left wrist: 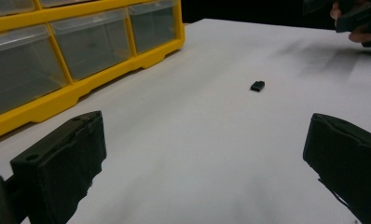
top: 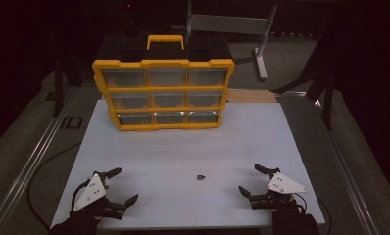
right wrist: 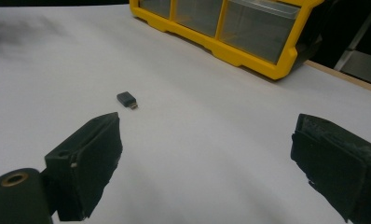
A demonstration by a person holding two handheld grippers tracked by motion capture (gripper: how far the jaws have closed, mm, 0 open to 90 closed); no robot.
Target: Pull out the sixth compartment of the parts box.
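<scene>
A: Where is the small black plug [top: 200, 177] lying?

B: On the white table [top: 183, 147], near edge, between both grippers. Left gripper [top: 118, 188] and right gripper [top: 252, 180] are gaping wide, gripping nothing.

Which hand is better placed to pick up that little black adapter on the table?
Right, probably. The right gripper sits nearer the small black adapter than the left gripper; both stand open and empty, and the adapter lies just beyond its fingers.

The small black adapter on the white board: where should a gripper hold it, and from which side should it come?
Grip the small black adapter across its two long flat sides, coming from above. It lies flat on the white board, too low for level jaws, probably. The open right gripper seems slightly nearer.
</scene>
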